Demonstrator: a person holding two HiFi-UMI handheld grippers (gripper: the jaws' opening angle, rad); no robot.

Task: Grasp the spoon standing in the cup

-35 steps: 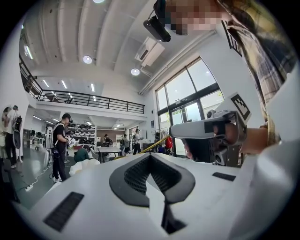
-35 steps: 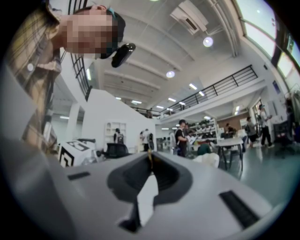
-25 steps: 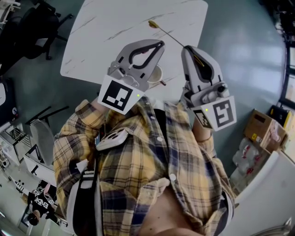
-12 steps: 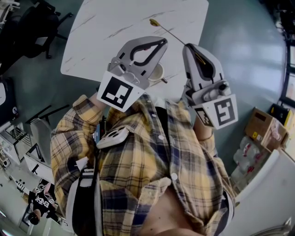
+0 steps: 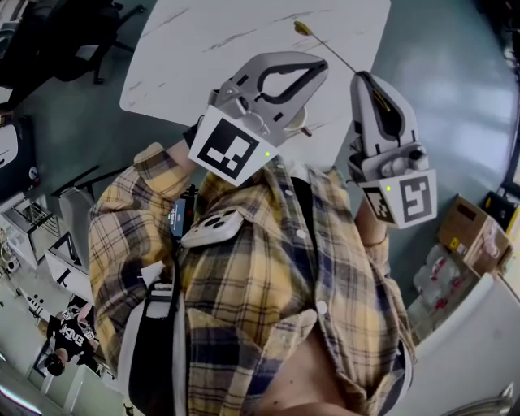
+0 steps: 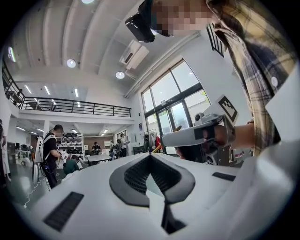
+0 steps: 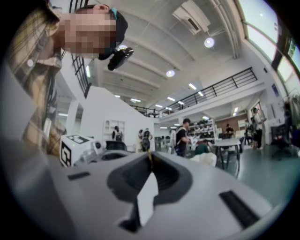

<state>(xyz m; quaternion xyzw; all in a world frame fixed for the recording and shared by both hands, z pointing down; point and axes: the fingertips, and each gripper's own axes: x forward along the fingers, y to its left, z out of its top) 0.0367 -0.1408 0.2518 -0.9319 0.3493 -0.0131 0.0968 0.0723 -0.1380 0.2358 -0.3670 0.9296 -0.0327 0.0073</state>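
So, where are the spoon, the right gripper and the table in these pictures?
spoon (image 5: pixel 329 49), head view, middle of its thin handle.
right gripper (image 5: pixel 365 79), head view, between its fingertips.
table (image 5: pixel 244 24), head view, bare white top.

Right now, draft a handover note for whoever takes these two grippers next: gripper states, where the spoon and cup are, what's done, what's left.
Right gripper: shut on the gold spoon, which sticks out past its jaws over the white table.
Left gripper: shut, nothing between its jaws; in the head view it covers most of the cup.
Done: the spoon is grasped and clear of the cup.
Left: nothing of the grasp itself; just keep the right grip closed.
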